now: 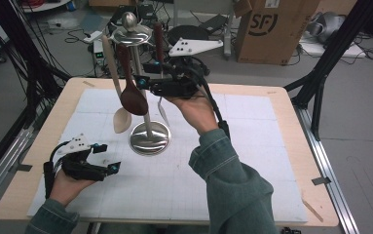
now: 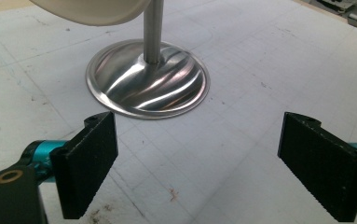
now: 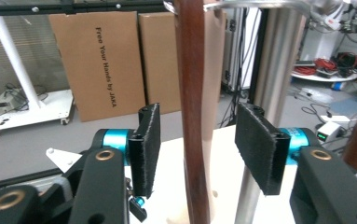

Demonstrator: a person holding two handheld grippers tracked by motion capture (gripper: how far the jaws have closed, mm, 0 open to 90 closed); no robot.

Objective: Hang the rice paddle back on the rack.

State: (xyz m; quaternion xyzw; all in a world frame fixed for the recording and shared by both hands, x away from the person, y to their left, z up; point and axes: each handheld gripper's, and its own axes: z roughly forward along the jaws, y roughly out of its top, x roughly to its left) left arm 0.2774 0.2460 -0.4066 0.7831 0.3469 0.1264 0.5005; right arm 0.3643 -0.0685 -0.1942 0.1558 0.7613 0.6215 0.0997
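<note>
A light wooden table (image 1: 291, 122) carries a white gridded mat (image 1: 233, 146) covering most of its top, wood showing round the edges. On the mat stands the steel rack (image 1: 149, 138), its round ribbed base planted left of the middle, its post upright

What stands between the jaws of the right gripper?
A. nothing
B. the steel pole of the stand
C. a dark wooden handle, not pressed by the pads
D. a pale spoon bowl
C: in the right gripper view the dark wooden handle hangs between the pads, with gaps on both sides.
</note>
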